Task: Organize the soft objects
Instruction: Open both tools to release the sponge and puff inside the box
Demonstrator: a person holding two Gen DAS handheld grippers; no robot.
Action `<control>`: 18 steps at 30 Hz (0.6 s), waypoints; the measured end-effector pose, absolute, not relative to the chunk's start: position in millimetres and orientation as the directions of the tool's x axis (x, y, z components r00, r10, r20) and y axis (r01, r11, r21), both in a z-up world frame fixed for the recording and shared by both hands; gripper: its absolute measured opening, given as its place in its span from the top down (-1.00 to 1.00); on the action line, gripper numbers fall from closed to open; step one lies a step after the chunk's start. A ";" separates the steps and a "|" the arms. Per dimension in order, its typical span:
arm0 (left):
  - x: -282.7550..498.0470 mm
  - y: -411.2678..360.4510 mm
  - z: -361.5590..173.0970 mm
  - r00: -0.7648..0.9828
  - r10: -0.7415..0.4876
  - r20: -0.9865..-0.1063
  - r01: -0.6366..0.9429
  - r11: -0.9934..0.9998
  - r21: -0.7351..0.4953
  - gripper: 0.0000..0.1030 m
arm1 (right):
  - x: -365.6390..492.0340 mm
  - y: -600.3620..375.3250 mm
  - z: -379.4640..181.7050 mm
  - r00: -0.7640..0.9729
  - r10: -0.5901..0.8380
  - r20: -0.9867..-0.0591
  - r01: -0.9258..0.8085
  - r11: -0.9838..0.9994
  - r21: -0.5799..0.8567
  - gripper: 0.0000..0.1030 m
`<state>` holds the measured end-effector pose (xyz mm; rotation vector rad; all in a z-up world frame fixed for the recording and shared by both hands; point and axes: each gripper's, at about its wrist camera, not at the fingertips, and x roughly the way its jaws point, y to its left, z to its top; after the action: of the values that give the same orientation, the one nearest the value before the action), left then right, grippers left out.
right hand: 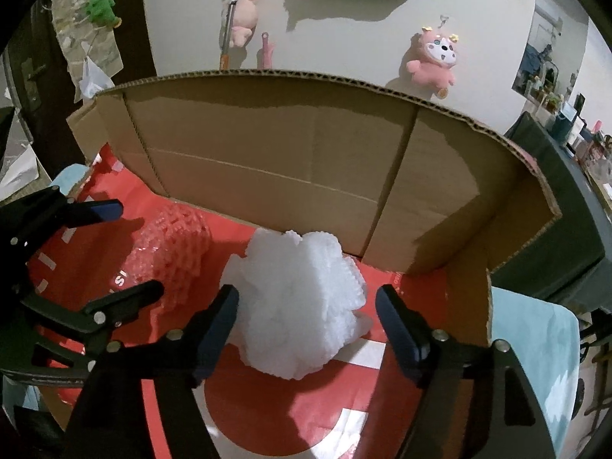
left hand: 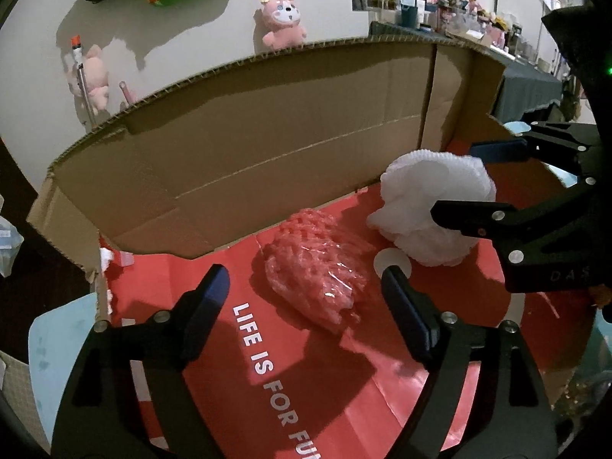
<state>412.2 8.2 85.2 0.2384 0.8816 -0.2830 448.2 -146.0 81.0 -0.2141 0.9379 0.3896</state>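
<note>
A red foam-net wad lies on the red printed floor of an open cardboard box. My left gripper is open, its fingers on either side of the red wad, just short of it. A white foam-net wad sits to the right of it. My right gripper is open with its fingers on either side of the white wad, not pressing it. The red wad also shows in the right wrist view, with the left gripper around it. The right gripper also shows in the left wrist view.
The box's back wall and right flap stand tall around the wads. Pink plush toys hang on the wall behind. A light blue cloth lies outside the box on the right. A cluttered dark shelf stands at far right.
</note>
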 end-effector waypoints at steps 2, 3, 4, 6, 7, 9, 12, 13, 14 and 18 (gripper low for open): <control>408.5 8.7 89.0 0.610 -0.150 -0.778 0.337 0.938 0.083 -0.60 | 445.6 -147.5 85.8 0.534 0.234 -0.812 -0.412 0.911 -0.008 -0.58; 405.9 9.7 91.7 0.614 -0.152 -0.774 0.332 0.940 0.079 -0.60 | 444.0 -147.9 88.3 0.538 0.234 -0.810 -0.410 0.912 -0.009 -0.60; 403.4 11.4 93.9 0.617 -0.155 -0.772 0.329 0.941 0.074 -0.61 | 442.1 -148.5 90.8 0.543 0.235 -0.806 -0.408 0.913 -0.009 -0.60; 396.1 12.9 100.9 0.621 -0.170 -0.765 0.326 0.944 0.055 -0.61 | 437.1 -151.0 98.3 0.553 0.239 -0.798 -0.403 0.915 -0.005 -0.64; 391.8 14.0 104.9 0.625 -0.175 -0.761 0.324 0.945 0.049 -0.61 | 434.8 -152.5 101.9 0.556 0.241 -0.795 -0.401 0.916 -0.003 -0.65; 382.7 14.7 112.5 0.638 -0.179 -0.749 0.315 0.948 0.041 -0.62 | 426.2 -156.2 113.5 0.573 0.248 -0.781 -0.397 0.918 0.000 -0.67; 363.0 19.0 130.4 0.663 -0.203 -0.720 0.304 0.953 0.012 -0.78 | 405.5 -161.0 134.1 0.606 0.260 -0.752 -0.392 0.920 0.001 -0.79; 357.9 19.5 135.4 0.672 -0.207 -0.711 0.300 0.954 0.006 -0.79 | 400.3 -162.4 139.4 0.615 0.264 -0.743 -0.392 0.920 0.003 -0.82; 349.6 21.8 142.6 0.687 -0.214 -0.694 0.294 0.956 -0.003 -0.79 | 389.8 -165.2 149.6 0.633 0.272 -0.725 -0.392 0.920 0.004 -0.83; 310.3 27.9 171.3 0.742 -0.234 -0.628 0.277 0.960 -0.030 -0.90 | 348.8 -174.7 179.8 0.691 0.295 -0.660 -0.394 0.919 -0.002 -0.96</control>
<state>310.3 27.9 171.3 0.0664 0.6784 -0.2807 348.8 -174.7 179.8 -0.1474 0.7099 0.3863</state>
